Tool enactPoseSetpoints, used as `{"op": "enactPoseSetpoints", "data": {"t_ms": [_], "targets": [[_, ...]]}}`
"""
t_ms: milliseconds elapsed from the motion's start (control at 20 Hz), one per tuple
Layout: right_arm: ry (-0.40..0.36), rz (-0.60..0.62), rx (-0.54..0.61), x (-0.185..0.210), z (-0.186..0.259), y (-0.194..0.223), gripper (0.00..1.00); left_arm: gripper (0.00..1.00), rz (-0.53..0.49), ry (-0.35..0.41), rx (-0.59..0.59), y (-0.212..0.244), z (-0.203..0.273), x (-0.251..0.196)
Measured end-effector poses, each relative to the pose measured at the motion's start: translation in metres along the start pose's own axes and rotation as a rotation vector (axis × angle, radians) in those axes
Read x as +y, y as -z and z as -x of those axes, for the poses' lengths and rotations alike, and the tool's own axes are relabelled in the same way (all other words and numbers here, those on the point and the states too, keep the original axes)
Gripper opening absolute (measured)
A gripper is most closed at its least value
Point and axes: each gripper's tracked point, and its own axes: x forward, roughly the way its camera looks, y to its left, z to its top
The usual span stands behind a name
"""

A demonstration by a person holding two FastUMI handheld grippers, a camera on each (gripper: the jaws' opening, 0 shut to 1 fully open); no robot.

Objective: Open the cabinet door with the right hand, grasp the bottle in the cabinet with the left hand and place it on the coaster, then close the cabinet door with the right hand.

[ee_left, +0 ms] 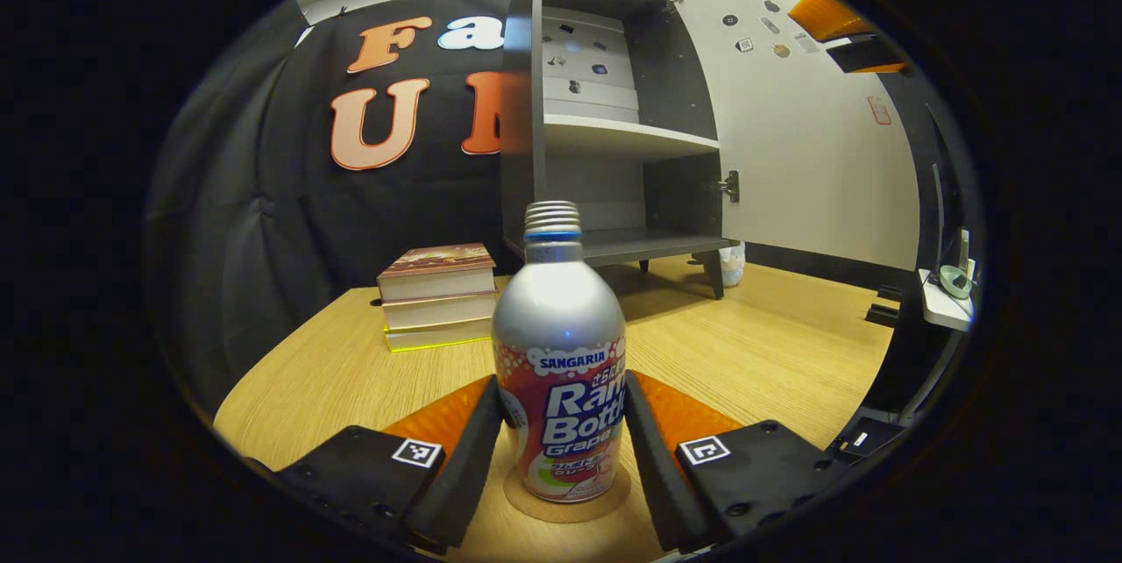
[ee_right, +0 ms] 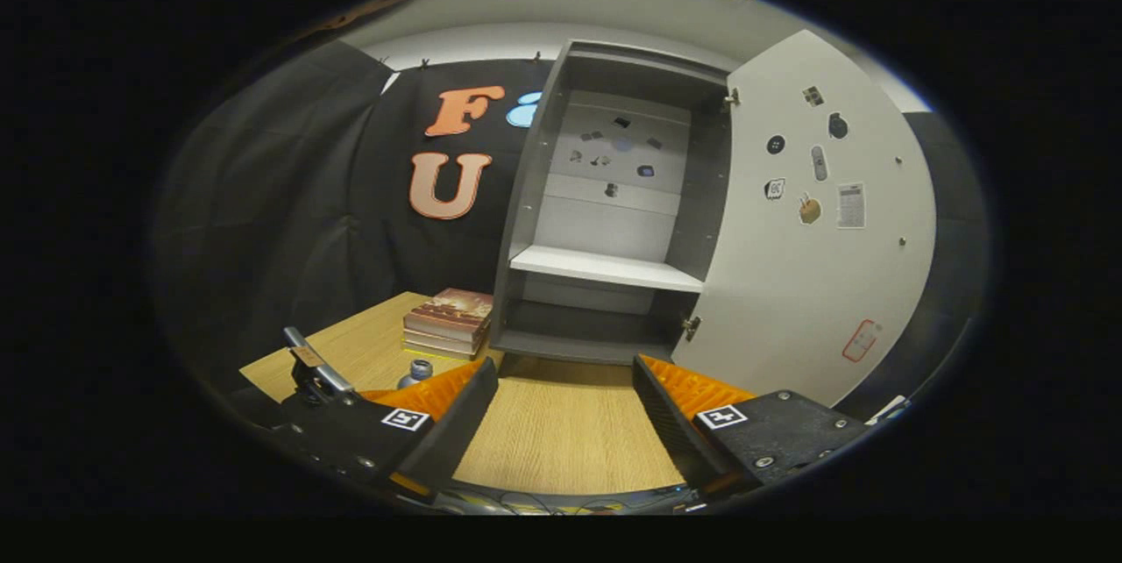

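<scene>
The bottle [ee_left: 559,352] stands upright on the round coaster [ee_left: 568,502], its long axis vertical and its threaded, capless neck pointing straight up; the printed label faces the left gripper view; the coaster lies on the near part of the wooden table [ee_left: 771,352], its rim showing all round the bottle's base.

The left gripper [ee_left: 561,449] has its two fingers on either side of the bottle's lower body, very close to the label; whether they press on it or have just let go cannot be told; the gap between them is about as wide as the bottle.

In the right gripper view the right gripper [ee_right: 565,423] is spread wide over bare table and holds nothing; to its near left the bottle's neck [ee_right: 421,369] peeks up beside part of the left gripper [ee_right: 320,379].

One cabinet [ee_right: 605,221] stands at the far side of the table, its single door [ee_right: 815,230] swung open to the right; two shelves show inside, an upper one and the floor; three books [ee_left: 438,295] lie stacked to the left of the cabinet, apart from the bottle.
</scene>
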Motion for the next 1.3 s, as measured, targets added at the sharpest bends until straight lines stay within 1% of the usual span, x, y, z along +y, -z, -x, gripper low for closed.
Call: {"op": "enactPoseSetpoints", "data": {"t_ms": [100, 400, 700, 850, 1000, 1050, 1100, 1150, 1300], "targets": [[-0.009, 0.006, -0.009, 0.003, -0.003, -0.003, 0.95, 0.85, -0.001, 0.008, 0.014, 0.001, 0.002, 0.001], [-0.023, 0.017, -0.01, 0.011, -0.006, -0.003, 0.95, 0.86, -0.021, 0.024, 0.027, 0.003, 0.008, 0.0], [0.003, -0.012, -0.015, 0.006, -0.004, -0.005, 0.95, 0.88, -0.014, 0.041, 0.054, 0.006, 0.006, -0.001], [0.043, -0.019, -0.028, -0.005, 0.002, -0.011, 0.95, 0.91, 0.0, 0.041, 0.033, -0.008, 0.002, 0.004], [0.102, -0.03, -0.048, -0.021, 0.014, -0.019, 0.95, 0.92, 0.02, 0.047, -0.002, -0.033, -0.002, 0.005], [0.128, -0.031, -0.055, -0.03, 0.018, -0.022, 0.95, 0.95, 0.028, 0.053, -0.018, -0.044, -0.003, 0.005], [0.152, -0.034, -0.063, -0.038, 0.023, -0.024, 0.95, 0.94, 0.029, 0.055, -0.03, -0.054, -0.005, 0.007], [0.177, -0.041, -0.071, -0.047, 0.028, -0.026, 0.95, 0.97, 0.026, 0.058, -0.045, -0.064, -0.006, 0.008], [0.242, -0.066, -0.094, -0.078, 0.042, -0.032, 0.95, 0.98, 0.015, 0.056, -0.08, -0.095, -0.006, 0.008]]}}
